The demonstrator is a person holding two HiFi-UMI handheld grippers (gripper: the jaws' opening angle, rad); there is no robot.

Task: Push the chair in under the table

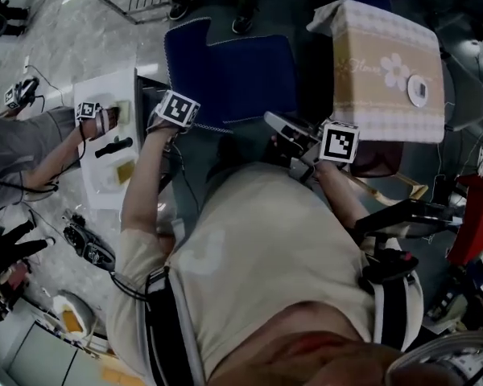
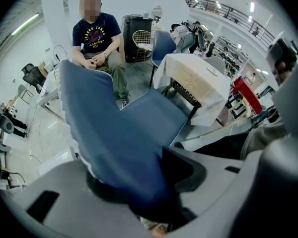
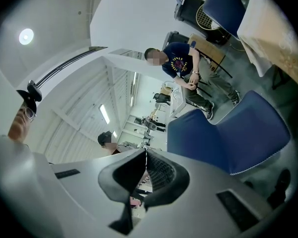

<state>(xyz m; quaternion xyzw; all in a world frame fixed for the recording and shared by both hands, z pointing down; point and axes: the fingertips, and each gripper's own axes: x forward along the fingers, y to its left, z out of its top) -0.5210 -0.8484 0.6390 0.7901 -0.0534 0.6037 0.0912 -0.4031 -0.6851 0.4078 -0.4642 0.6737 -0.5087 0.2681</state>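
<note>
Chair (image 1: 241,71) is found not yet under the worktop (image 1: 378,47). It is parked just beside the cloth-covered worktop, with the seat turned towards it and the backrest (image 1: 187,63) on the far side from it. A narrow strip of floor is seen between seat edge and cloth in the head view. Left tongs (image 1: 171,123) are pointed steeply down onto the top of the chair's backrest. In the left gripper view the blue backrest (image 2: 89,113) is pinched between the pads of the left tongs (image 2: 139,182), with fabric filling the gap between them. The seat (image 2: 154,118) is seen running away from the tongs towards the worktop (image 2: 198,81). Right tongs (image 1: 272,121) are held nearly level over the chair's near seat edge, at the corner closest to the worktop. In the right gripper view the right tongs (image 3: 145,155) are pressed together with nothing between them, and the chair (image 3: 228,133) is seen off to one side of the tips, with no contact visible. A seated person (image 2: 97,38) is seen beyond the chair.
</note>
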